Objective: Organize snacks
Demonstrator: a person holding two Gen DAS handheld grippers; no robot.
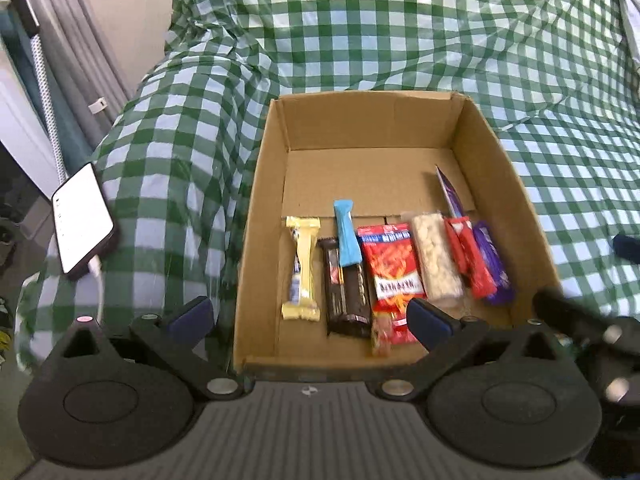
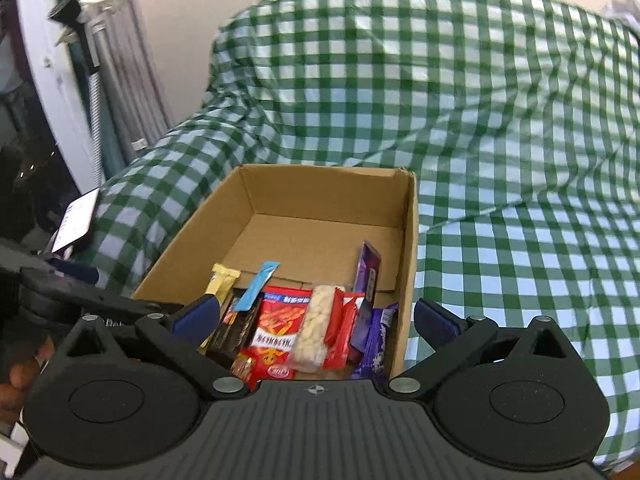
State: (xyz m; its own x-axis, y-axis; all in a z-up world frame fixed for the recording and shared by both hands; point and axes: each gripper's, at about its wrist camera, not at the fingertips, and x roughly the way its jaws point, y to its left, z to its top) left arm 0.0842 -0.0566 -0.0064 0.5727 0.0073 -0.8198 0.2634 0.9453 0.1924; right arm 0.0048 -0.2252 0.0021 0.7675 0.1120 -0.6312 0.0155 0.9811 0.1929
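Both grippers hang at the bottom of their frames with fingers spread wide and nothing between them: the left gripper straddles the near left corner of the cardboard box, the right gripper its near right wall. Along the box's near end, at lower centre, snacks lie side by side: a yellow bar, a dark brown bar under a light blue packet, a red pouch, a pale nut bar, a red wrapper and a purple wrapper. At left, a lit phone rests on the green checked cloth.
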